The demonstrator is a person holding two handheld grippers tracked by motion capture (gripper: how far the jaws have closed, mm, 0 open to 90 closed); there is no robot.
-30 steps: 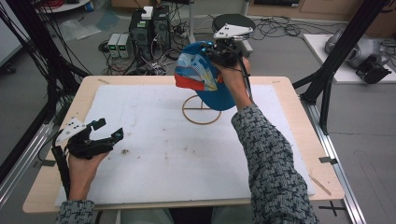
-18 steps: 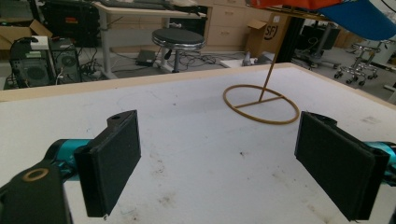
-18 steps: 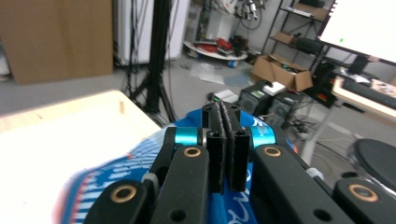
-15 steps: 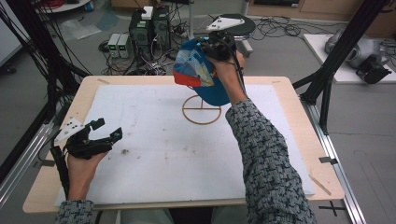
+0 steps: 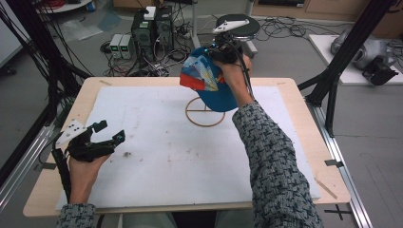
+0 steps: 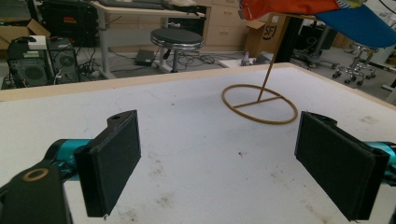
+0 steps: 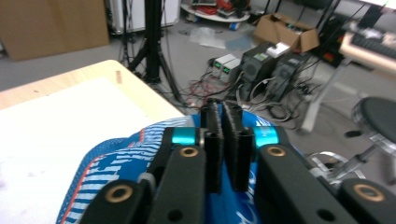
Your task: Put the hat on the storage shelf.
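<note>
In the high view the blue cap [image 5: 211, 88] sits near the upper middle of the frame, raised above the worktop [image 5: 157, 142], over the wooden ring stand [image 5: 205, 112] whose round base lies flat on the white sheet. The right tongs [image 5: 223, 53] hold the cap at its top, far edge. In the right gripper view those tongs [image 7: 223, 140] have their two black pads nearly together, with only a thin slot between them and blue cap fabric [image 7: 126, 154] bunched right below and around them; they are clamped on the cap, though the jaws have just been easing apart slightly.

Compared with the picture a second ago, the cap and the right hand have drifted only a little toward the upper edge of the frame; the cap's striped white, red and blue panel faces left as before, and it hangs at much the same tilt over the stand. The stand has not shifted.

The left tongs [image 5: 107, 135] lie at the lower left of the frame, low over the worktop, in the same spot as a second ago. In the left gripper view their pads [image 6: 116, 158] stand wide apart with nothing between them, and the stand [image 6: 259, 102] and the underside of the cap [image 6: 359, 23] show beyond them, well apart from the left tongs.
</note>
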